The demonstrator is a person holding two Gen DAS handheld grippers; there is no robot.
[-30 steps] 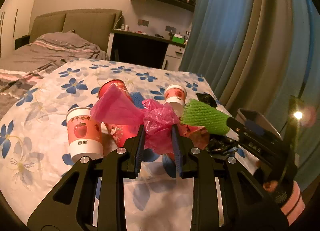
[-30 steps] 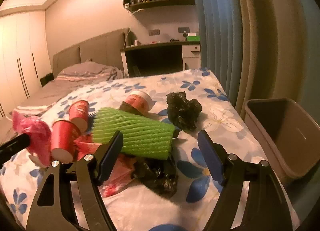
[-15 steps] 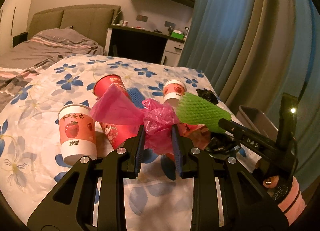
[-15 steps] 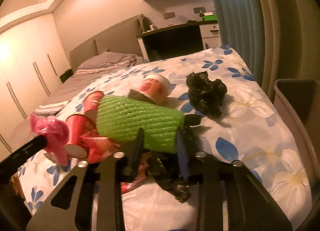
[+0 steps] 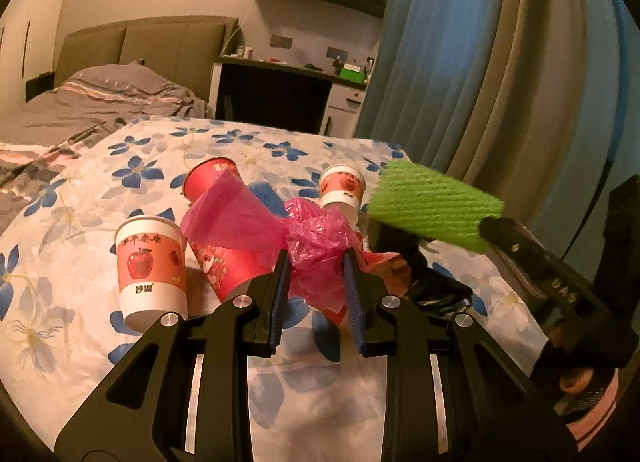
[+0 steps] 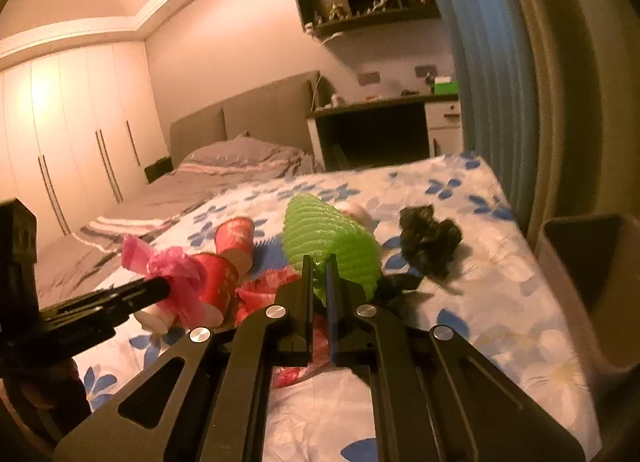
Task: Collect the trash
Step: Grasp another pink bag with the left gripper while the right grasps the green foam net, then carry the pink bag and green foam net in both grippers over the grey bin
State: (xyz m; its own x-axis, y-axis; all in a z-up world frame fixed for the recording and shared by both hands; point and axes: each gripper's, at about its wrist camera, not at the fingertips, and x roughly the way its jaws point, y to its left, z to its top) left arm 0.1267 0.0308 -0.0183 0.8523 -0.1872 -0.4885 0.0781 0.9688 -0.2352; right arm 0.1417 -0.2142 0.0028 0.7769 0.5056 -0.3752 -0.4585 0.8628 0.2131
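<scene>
My left gripper (image 5: 316, 262) is shut on a crumpled pink plastic bag (image 5: 312, 242) above the floral bedsheet; it also shows in the right wrist view (image 6: 172, 266). My right gripper (image 6: 319, 262) is shut on a green foam net sleeve (image 6: 328, 242) and holds it lifted off the bed; the sleeve shows in the left wrist view (image 5: 436, 207). Paper cups stand or lie on the sheet: an apple cup (image 5: 150, 266), a red cup (image 5: 224, 221), another apple cup (image 5: 342, 185). Black crumpled bags lie at the right (image 6: 430, 240) and under the sleeve (image 5: 436, 290).
A grey bin (image 6: 588, 286) stands beside the bed's right edge, next to the blue curtain (image 5: 460, 61). A red wrapper (image 6: 264, 290) lies under my right gripper. A desk (image 5: 280, 93) and headboard are behind.
My right gripper closed on the green foam sleeve and lifted it up off the pile. My left gripper kept its hold on the pink bag, hardly moving.
</scene>
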